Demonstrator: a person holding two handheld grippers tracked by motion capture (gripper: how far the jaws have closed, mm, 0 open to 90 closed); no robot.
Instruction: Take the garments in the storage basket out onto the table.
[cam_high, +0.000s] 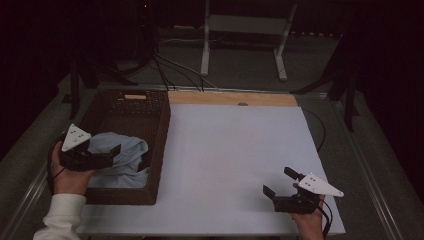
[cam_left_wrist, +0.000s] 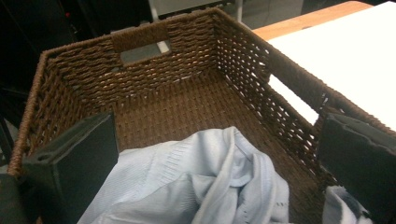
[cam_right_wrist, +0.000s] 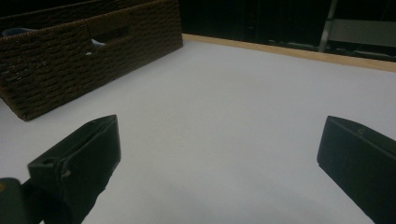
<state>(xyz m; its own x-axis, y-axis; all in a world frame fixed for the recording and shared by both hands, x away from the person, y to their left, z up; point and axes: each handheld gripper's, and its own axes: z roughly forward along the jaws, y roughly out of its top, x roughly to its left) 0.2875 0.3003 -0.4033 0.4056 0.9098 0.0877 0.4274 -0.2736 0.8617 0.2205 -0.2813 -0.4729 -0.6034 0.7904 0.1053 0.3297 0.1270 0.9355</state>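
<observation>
Crumpled pale-blue knit cloth (cam_left_wrist: 201, 186) lies in near end of dark-brown woven wicker basket (cam_high: 127, 107). Left gripper (cam_high: 116, 151) hovers above it, jaws wide apart, empty. Right gripper (cam_high: 279, 182) likewise agape over white tabletop (cam_high: 230, 150). Cloth looks soft, light, floppy; best pinch raised fold.

White tabletop (cam_high: 235, 150), wooden strip (cam_high: 232, 98) along far edge; brown wicker basket (cam_high: 131, 107) standing at left side.

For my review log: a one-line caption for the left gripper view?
Left gripper open above a pale blue cloth lying in a brown wicker basket.
</observation>
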